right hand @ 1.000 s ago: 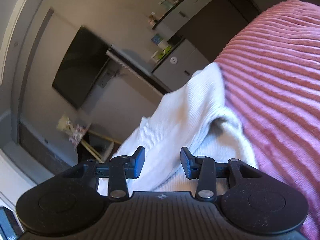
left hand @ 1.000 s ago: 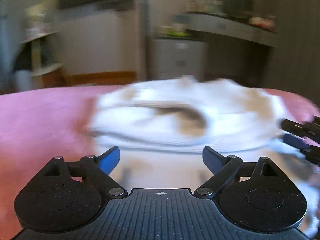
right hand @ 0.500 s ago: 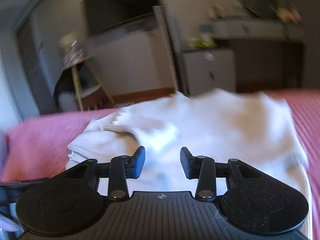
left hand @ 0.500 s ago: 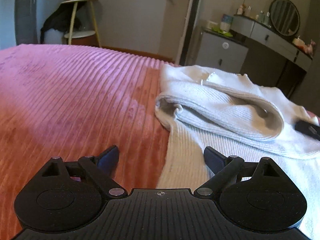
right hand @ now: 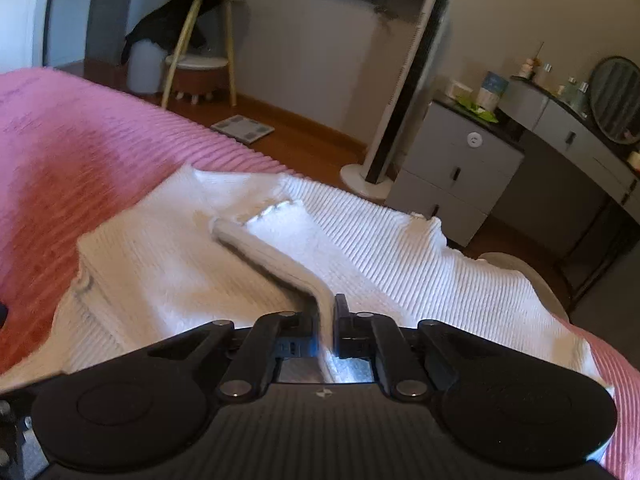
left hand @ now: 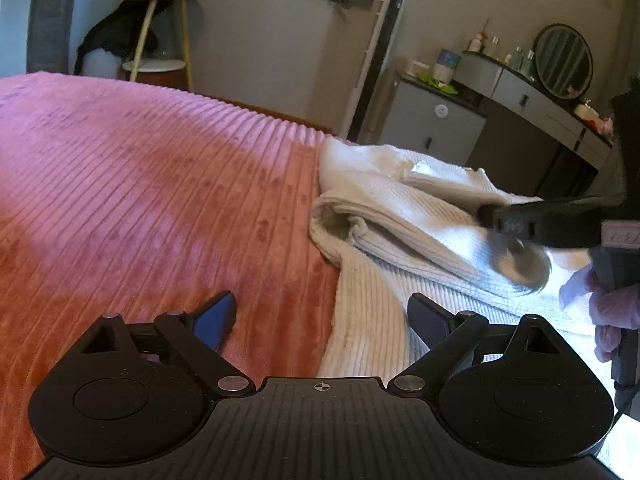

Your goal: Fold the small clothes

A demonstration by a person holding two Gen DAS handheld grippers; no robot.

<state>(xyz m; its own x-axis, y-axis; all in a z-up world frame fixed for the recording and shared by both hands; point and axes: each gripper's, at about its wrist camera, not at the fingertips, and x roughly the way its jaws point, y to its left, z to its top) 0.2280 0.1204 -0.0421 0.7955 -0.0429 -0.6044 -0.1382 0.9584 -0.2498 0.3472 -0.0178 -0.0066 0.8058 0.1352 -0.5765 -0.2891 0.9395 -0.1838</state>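
A white ribbed knit garment (left hand: 400,236) lies partly folded on the pink ribbed bedspread (left hand: 140,200). My left gripper (left hand: 320,312) is open and empty, low over the garment's near left edge. My right gripper (right hand: 326,312) is shut on a raised fold of the white garment (right hand: 280,256), which lies spread wide in front of it. The right gripper also shows at the right of the left wrist view (left hand: 552,224), held by a gloved hand (left hand: 612,312) over the garment.
The bed edge runs just beyond the garment. Past it are a wooden floor with a scale (right hand: 242,130), a tall standing fan (right hand: 400,96), grey drawers (right hand: 452,172), a dressing table with a round mirror (right hand: 616,100), and a stool shelf (right hand: 200,52).
My right gripper has closed on a fold of the garment; it was open half a second ago. It has come in over the garment from the right. My left gripper has stayed open.
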